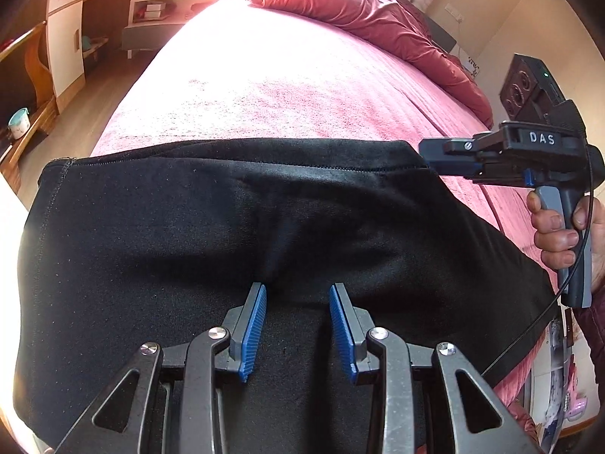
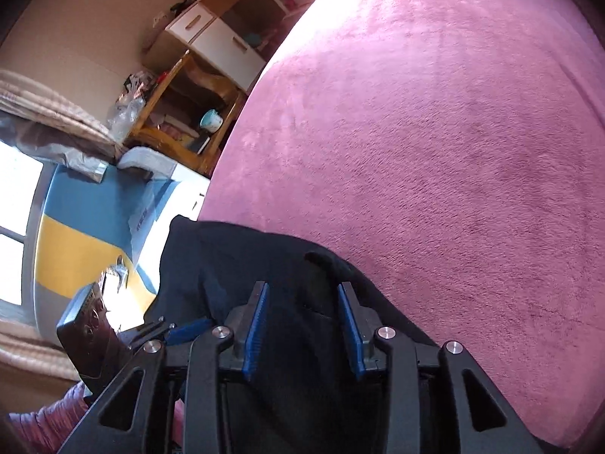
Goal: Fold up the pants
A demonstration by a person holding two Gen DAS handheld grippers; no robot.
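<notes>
Black pants [image 1: 189, 246] lie spread across the near part of a pink bed [image 1: 283, 87], with a stitched edge running along their far side. My left gripper [image 1: 298, 287] hovers low over the middle of the pants, its blue pads apart and only flat cloth showing between them. A hand [image 1: 556, 234] holds my right gripper [image 1: 425, 151], whose tips sit at the far right corner of that edge. In the right wrist view my right gripper [image 2: 303, 285] stands open over the pants [image 2: 227, 265], a small raised fold lying just ahead of its right finger. The left gripper [image 2: 177, 331] shows at lower left.
A crumpled red quilt [image 1: 378, 19] lies along the bed's far right side. The pink cover [image 2: 453, 151] stretches far beyond the pants. Off the bed's left edge stand a wooden desk and white cabinet [image 1: 64, 38], with a blue and yellow surface [image 2: 94, 227] close by.
</notes>
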